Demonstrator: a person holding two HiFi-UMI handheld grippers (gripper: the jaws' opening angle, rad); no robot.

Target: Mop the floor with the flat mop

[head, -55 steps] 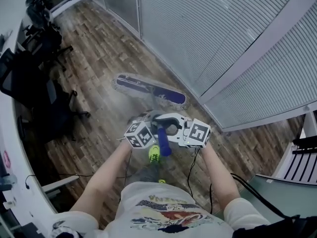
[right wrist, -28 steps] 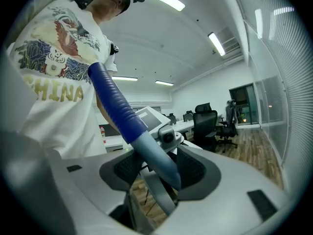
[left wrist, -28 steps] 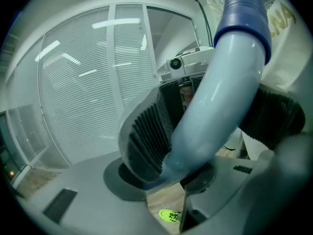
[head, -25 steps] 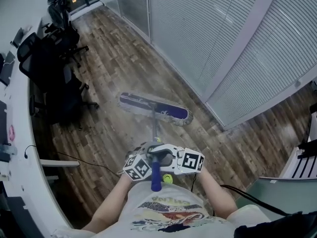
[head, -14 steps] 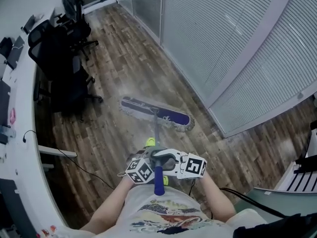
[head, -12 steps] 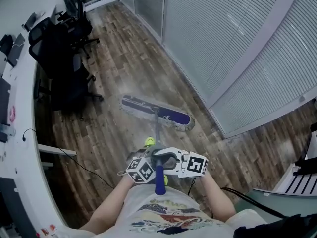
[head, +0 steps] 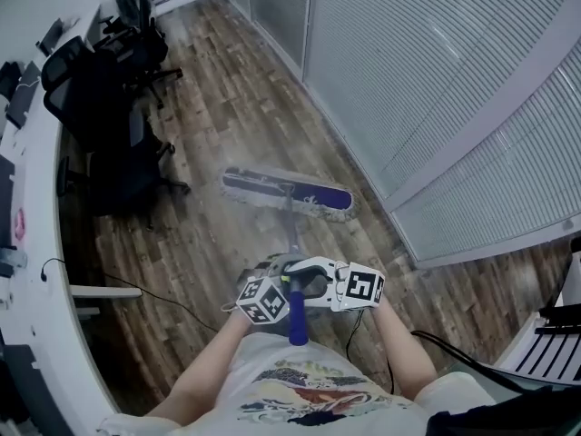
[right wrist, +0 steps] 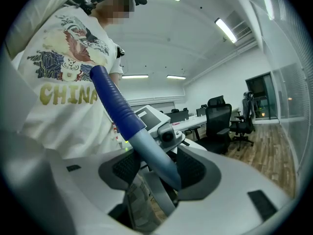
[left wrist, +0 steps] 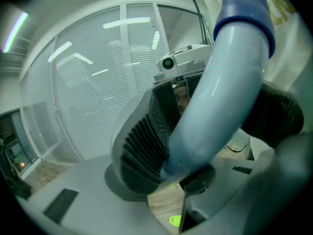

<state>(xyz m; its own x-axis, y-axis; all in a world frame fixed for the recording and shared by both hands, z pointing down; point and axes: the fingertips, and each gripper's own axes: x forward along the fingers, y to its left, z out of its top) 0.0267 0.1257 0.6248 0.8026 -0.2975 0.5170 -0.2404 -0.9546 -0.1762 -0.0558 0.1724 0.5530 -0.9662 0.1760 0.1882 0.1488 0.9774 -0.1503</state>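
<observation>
I have both tongs on the mop handle (head: 291,236), close in front of my operator's shirt. The left tongs (left wrist: 200,141) are clamped at a middling width on the pale shaft: in the left gripper view the ribbed pad (left wrist: 142,151) presses against the tube, and the blue grip (left wrist: 242,4) begins just above. The right tongs (right wrist: 156,168) face them from the other side. Their jaws have just been opening, yet the shaft runs straight between the two dark pads (right wrist: 193,168) and looks to be touching both, so I read it as a wide hold on the handle. From the head view the two marker cubes sit side by side, with the blue end of the handle poking back between the forearms.

The flat mop head (head: 286,192) lies flat on the wooden floor (head: 209,98), well ahead of the tongs. Its right end is near the foot of the glass wall with blinds (head: 436,71). Black office chairs (head: 95,107) stand apart to its left, beside the white tabletop (head: 32,243), and a thin cable (head: 159,291) trails over the boards near that edge
</observation>
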